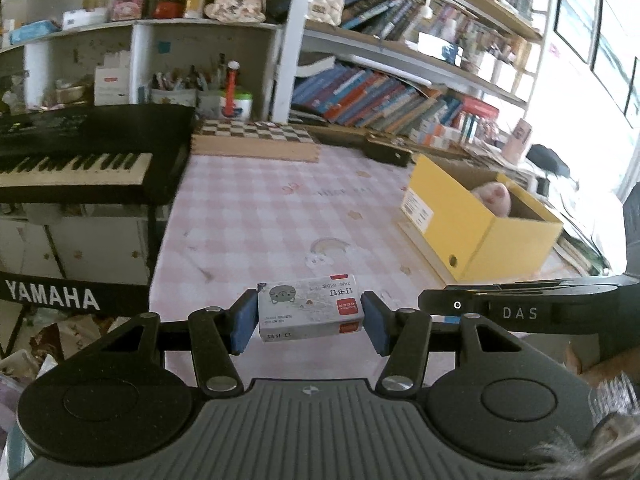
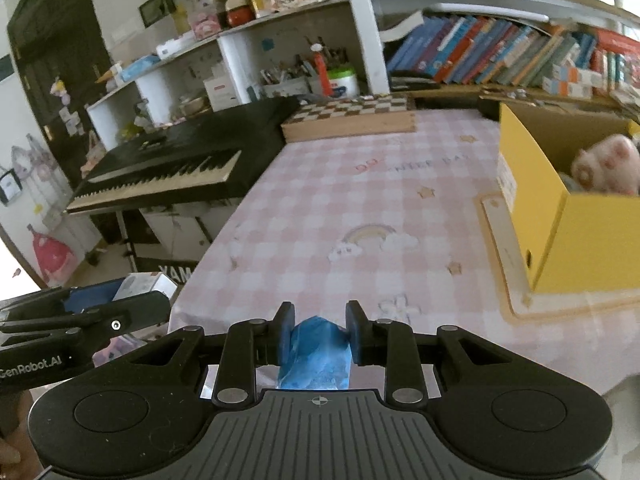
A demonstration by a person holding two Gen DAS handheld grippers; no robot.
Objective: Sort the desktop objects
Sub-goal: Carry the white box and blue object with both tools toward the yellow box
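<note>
My left gripper point(image 1: 310, 312) is shut on a small white staple box point(image 1: 310, 308) with a cat picture and a red label, held over the near edge of the pink checked table point(image 1: 280, 208). My right gripper point(image 2: 319, 330) is shut on a crumpled blue plastic packet point(image 2: 318, 354), also over the table's near edge. A yellow cardboard box point(image 1: 472, 224) stands open at the right with a pink plush toy point(image 1: 494, 196) inside; it shows in the right wrist view point(image 2: 576, 240) too. The left gripper with its staple box point(image 2: 142, 284) appears at the left of the right wrist view.
A black Yamaha keyboard point(image 1: 80, 156) stands left of the table. A wooden chessboard box point(image 1: 256, 138) lies at the table's far edge. Shelves of books point(image 1: 380, 96) and a pen holder point(image 1: 180, 88) fill the back. The right gripper's arm point(image 1: 520, 308) crosses the left view.
</note>
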